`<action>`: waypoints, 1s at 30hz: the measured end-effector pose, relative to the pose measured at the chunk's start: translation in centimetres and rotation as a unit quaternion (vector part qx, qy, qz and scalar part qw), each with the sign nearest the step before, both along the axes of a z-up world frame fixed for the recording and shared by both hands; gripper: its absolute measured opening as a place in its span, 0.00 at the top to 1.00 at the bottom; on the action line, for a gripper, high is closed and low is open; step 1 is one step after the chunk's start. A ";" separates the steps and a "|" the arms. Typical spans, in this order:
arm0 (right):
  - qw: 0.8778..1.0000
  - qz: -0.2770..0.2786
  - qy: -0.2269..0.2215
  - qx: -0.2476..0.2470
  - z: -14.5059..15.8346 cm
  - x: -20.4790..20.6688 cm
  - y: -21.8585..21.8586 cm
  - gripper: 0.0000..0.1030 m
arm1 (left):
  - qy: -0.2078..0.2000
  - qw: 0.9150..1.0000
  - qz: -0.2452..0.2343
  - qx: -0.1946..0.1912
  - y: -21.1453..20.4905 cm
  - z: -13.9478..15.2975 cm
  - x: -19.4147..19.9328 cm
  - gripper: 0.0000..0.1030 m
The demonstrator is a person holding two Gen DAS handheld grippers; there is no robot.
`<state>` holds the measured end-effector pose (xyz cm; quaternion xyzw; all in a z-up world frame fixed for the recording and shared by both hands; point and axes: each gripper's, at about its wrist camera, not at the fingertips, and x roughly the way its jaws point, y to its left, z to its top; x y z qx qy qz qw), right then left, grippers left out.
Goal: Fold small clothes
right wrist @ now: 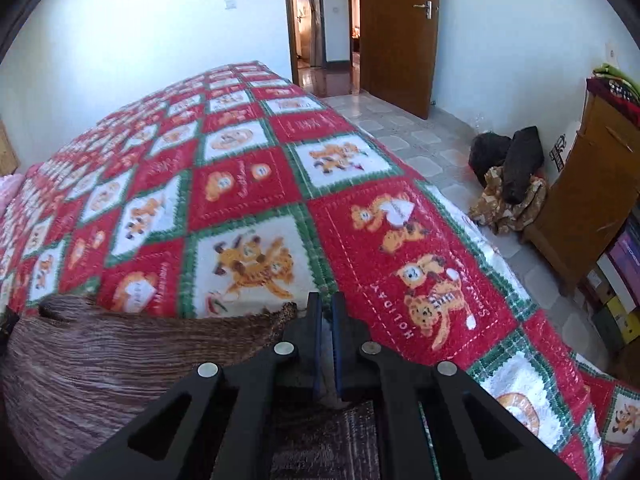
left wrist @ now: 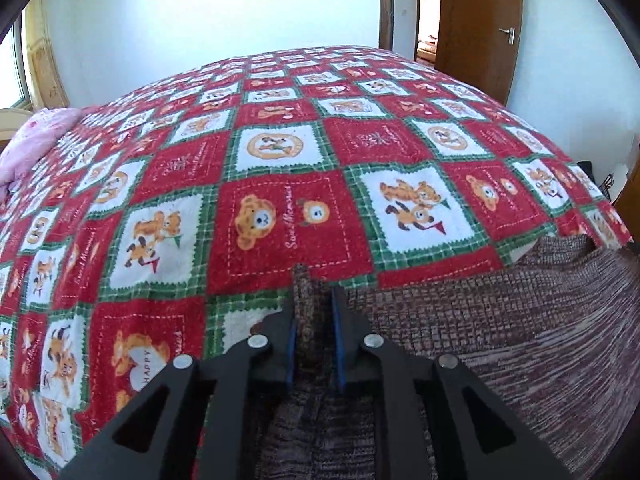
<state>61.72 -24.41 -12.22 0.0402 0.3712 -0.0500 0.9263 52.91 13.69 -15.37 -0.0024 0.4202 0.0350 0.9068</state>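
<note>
A brown knit garment (left wrist: pixel 500 340) lies on a bed covered by a red, green and white bear-patterned blanket (left wrist: pixel 280 220). A raised fold of it stands between the jaws of my left gripper (left wrist: pixel 314 292). They are slightly apart, with a dark gap beside the right pad, so the gripper is open. In the right wrist view the same garment (right wrist: pixel 100 360) spreads to the left over the blanket (right wrist: pixel 240 200). Its edge runs up to my right gripper (right wrist: pixel 326 300), which is shut on that edge near the corner.
A pink pillow (left wrist: pixel 36 140) lies at the bed's far left. The bed's right edge drops to a tiled floor (right wrist: pixel 400 136). Dark bags and a patterned heap (right wrist: pixel 508 176) sit by a wooden cabinet (right wrist: pixel 580 200). A brown door (right wrist: pixel 396 32) stands open beyond.
</note>
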 end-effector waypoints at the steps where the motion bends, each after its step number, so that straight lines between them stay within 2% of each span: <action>1: 0.999 -0.012 -0.043 -0.006 1.8 -1.7 0.0 0.95 | 0.000 1.000 0.001 0.003 0.0 0.0 0.0 0.80; 3: 0.997 -0.023 -0.076 -0.015 3.9 -3.8 0.1 0.95 | 0.001 1.000 0.002 0.009 -0.2 0.0 0.0 0.80; 6: 0.998 -0.004 -0.061 -0.016 5.2 -6.2 1.3 0.95 | 0.000 1.000 0.003 0.017 -0.5 0.0 0.1 0.80; 10: 0.999 0.046 -0.011 -0.012 3.1 -8.3 3.9 0.95 | 0.001 1.000 0.004 0.023 -0.6 -0.1 0.2 0.79; 15: 1.000 0.016 0.025 0.006 -2.1 -7.7 3.6 0.95 | 0.000 0.999 0.011 0.038 -0.9 -0.1 0.2 0.74; 20: 0.998 0.010 0.019 0.057 -2.4 -7.3 1.9 0.95 | 0.001 0.999 0.011 0.047 -1.0 -0.2 0.3 0.74; 26: 0.999 0.012 0.013 0.050 -2.6 -7.2 2.2 0.95 | 0.001 0.999 0.011 0.050 -1.1 -0.2 0.3 0.74; 30: 0.998 0.013 0.009 0.064 -2.7 -7.2 1.8 0.95 | -0.001 0.998 0.020 0.059 -1.0 -0.2 0.3 0.67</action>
